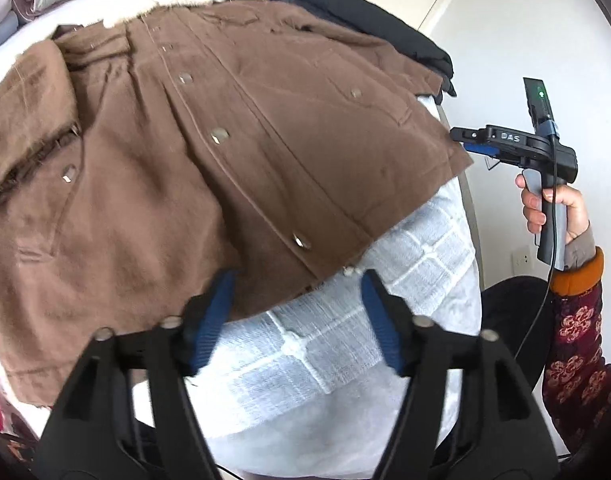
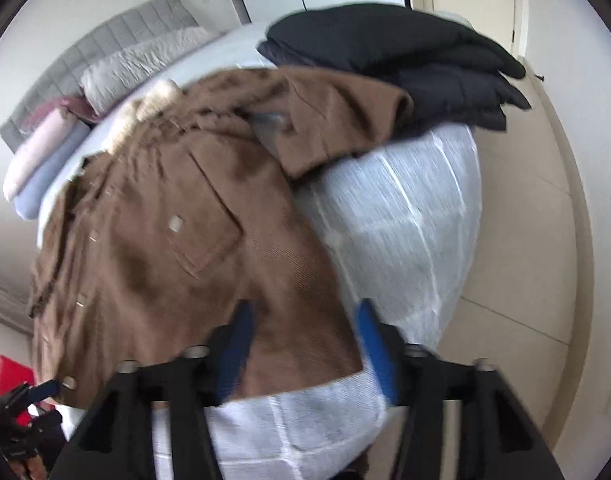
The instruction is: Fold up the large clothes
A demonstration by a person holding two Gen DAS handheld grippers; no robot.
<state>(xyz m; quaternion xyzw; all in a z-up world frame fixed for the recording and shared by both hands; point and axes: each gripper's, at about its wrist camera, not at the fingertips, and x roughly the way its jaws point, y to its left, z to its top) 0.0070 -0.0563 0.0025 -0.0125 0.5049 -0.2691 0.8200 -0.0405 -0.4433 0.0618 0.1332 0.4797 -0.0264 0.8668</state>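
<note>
Your brown coat [image 1: 209, 152] lies flat on the bed [image 1: 325, 360], both claws spread wide & holding nothing: left claw [image 1: 297, 320] at hem, right claw [image 2: 301, 354] too

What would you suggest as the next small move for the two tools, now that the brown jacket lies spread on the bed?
Probably ease both tools forward and close them on the hem. The brown button-front jacket lies open and flat on the white quilted bed cover; the left tool and right tool are open, each with its fingers astride the near hem edge, gripping nothing yet. That would set up the first fold.
</note>
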